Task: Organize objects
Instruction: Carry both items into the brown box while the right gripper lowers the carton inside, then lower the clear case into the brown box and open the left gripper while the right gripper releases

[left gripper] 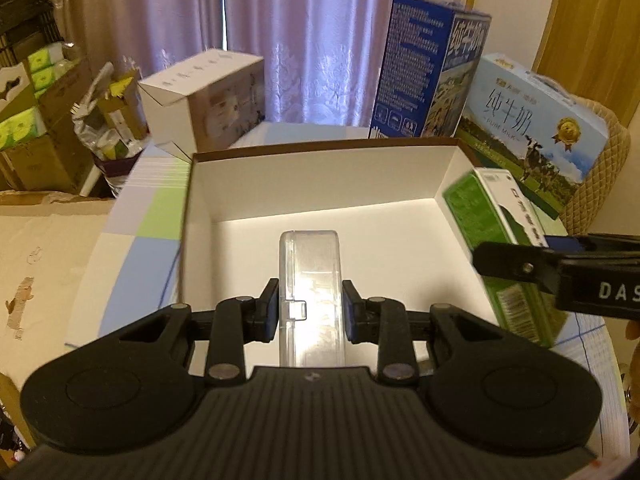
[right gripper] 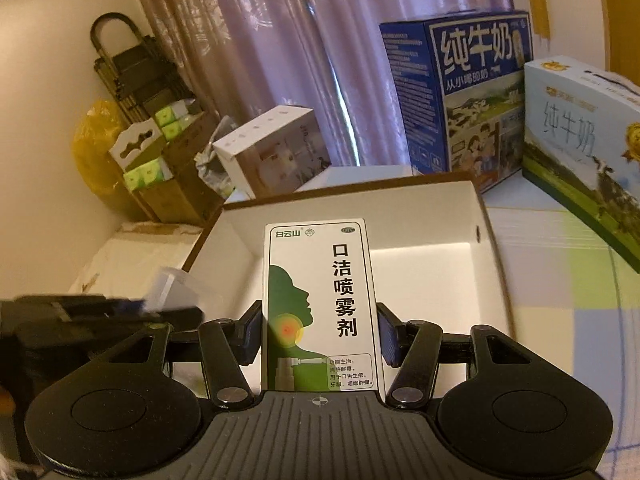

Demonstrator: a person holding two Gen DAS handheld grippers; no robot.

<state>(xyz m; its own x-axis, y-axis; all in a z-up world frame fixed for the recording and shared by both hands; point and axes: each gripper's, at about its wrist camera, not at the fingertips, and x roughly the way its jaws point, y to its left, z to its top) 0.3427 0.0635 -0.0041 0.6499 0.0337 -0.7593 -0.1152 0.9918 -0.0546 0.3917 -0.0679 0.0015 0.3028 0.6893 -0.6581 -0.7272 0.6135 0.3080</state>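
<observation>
- Clear plastic case (left gripper: 311,296): long axis runs straight away from the left wrist camera, far end toward the back wall of the tray, latch tab facing up near the lens. Lower centre of the left view.
- Left gripper (left gripper: 310,310): pads (left gripper: 269,312) pressed against both long sides of the case, pinching it over the tray floor. Whether the case touches the floor cannot be told.
- White open tray (left gripper: 320,184), brown rim: occupies the centre of the left view; no loose items show on its floor. The case is held inside its walls.
- Green and white spray box (right gripper: 320,304): lower centre of the right view, long axis pointing away from the camera toward the tray's far wall, printed face up.
- Right gripper (right gripper: 318,334): jaws clamped on the box's two long sides. In the left view it enters from the right edge, box at the tray's right wall.
- Right of frame, behind the tray: tall blue milk carton (left gripper: 432,68) upright, pale blue milk carton (left gripper: 536,120) lying tilted beside it.
- Upper left of the left view: white cardboard box (left gripper: 204,96) behind the tray's left corner.
</observation>
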